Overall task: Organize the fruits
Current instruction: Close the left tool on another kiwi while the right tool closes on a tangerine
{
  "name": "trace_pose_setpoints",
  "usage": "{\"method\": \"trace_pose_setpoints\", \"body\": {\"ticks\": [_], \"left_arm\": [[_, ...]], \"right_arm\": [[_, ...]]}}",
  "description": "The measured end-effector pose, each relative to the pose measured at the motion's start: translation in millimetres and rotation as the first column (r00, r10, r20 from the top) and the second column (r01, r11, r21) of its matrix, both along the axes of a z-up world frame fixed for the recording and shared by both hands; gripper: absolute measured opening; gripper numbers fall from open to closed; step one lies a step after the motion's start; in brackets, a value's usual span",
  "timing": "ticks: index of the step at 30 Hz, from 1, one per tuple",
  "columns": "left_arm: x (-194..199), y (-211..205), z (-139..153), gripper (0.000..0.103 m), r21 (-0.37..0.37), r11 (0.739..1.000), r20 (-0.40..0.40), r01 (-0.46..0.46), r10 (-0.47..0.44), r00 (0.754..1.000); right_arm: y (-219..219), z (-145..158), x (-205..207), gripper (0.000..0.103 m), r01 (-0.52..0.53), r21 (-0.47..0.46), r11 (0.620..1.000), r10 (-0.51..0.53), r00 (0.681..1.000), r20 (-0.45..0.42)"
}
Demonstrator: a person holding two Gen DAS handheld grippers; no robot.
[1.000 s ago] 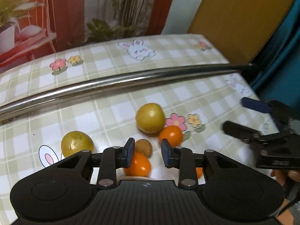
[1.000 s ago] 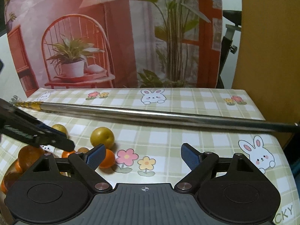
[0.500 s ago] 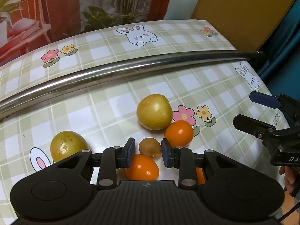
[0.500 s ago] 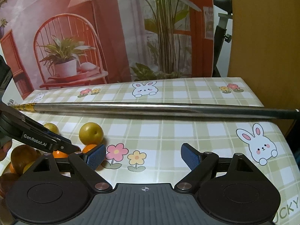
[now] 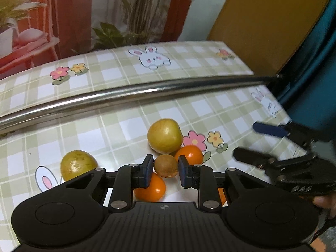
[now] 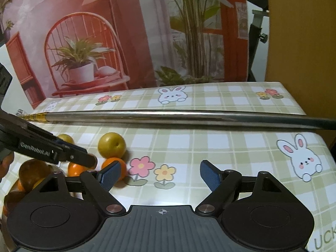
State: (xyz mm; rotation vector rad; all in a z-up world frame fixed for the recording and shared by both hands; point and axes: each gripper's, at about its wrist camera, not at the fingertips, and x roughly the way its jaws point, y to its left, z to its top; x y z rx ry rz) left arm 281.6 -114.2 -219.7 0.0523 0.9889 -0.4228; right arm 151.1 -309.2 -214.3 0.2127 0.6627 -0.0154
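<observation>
Reading "GenRobot.AI" on left tool (image 6: pixel 84 159), "LUCK" on tablecloth (image 6: pixel 324 239).

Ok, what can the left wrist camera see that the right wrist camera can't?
Only the left view: a small brown fruit pinched between the left tongs. Only the right view: the gold tip at the pole's end. Both: the metal pole, the round yellow-green fruit, the orange beside it, and the pink flower on the checked cloth.
</observation>
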Motion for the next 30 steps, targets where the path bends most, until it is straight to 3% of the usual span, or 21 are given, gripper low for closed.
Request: {"method": "trace_pose_setpoints", "body": {"ticks": [6, 12, 17, 30], "left_arm": [[-21, 10, 22, 0.027, -0.041, 0.999, 0.051, -0.021, 0.023, 0.998], [-48, 29, 36, 0.027, -0.065, 0.996, 0.084, -0.052, 0.058, 0.995], [-65, 45, 42, 0.027, -0.074, 0.994, 0.098, -0.084, 0.091, 0.991], [-82, 59, 45, 0.027, -0.100, 0.988, 0.106, -0.122, 0.132, 0.986]], "right_arm": [[19, -3, 11, 0.062, -0.076, -0.050, 0.996, 0.075, 0.997, -0.020], [44, -6, 32, 0.056, -0.182, -0.058, 0.981, 0.181, 0.983, -0.023], [59, -13, 50, 0.046, -0.221, -0.057, 0.974, 0.218, 0.974, -0.056], [67, -28, 58, 0.036, -0.179, -0.046, 0.983, 0.173, 0.979, -0.105]]}}
